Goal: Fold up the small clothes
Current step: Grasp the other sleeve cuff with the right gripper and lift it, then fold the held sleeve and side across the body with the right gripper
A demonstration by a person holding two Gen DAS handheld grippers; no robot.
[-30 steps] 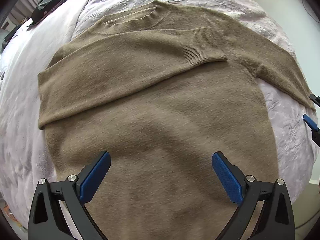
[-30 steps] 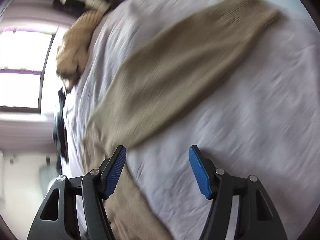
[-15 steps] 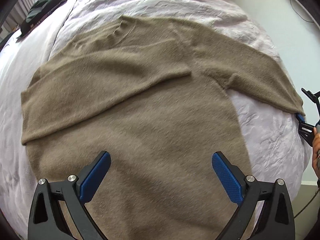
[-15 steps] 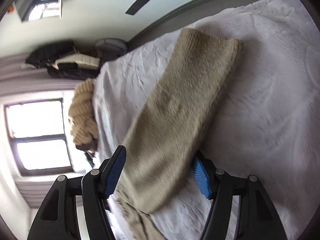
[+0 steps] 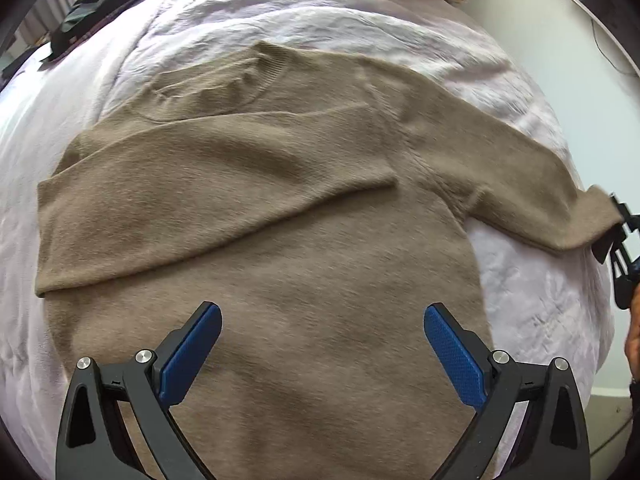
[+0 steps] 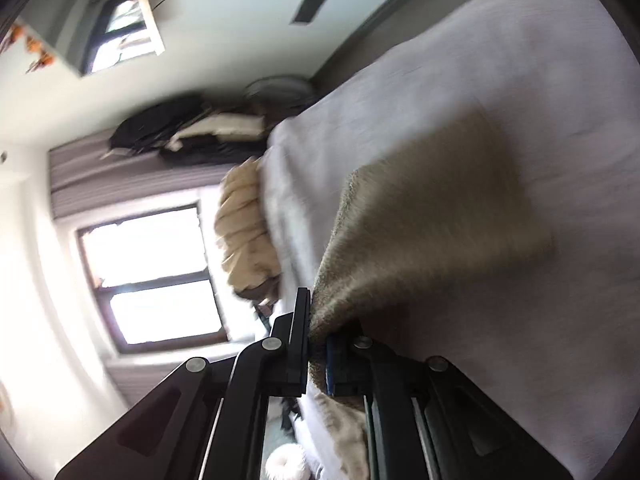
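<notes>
From the left wrist camera we've got the fuzzy tan knit sweater (image 5: 280, 240) lying flat on the wrinkled pale lilac bedsheet (image 5: 320, 20), long axis running straight away from us with the neckline at the far end, one sleeve already folded across the chest and the other stretched out to the right, while our left gripper (image 5: 322, 344) hangs over the hem with its blue pads spread wide on nothing. Over on the right wrist camera, our right gripper (image 6: 318, 344) is pinched tight on that outstretched sleeve's cuff (image 6: 420, 240), and it's blurry.
</notes>
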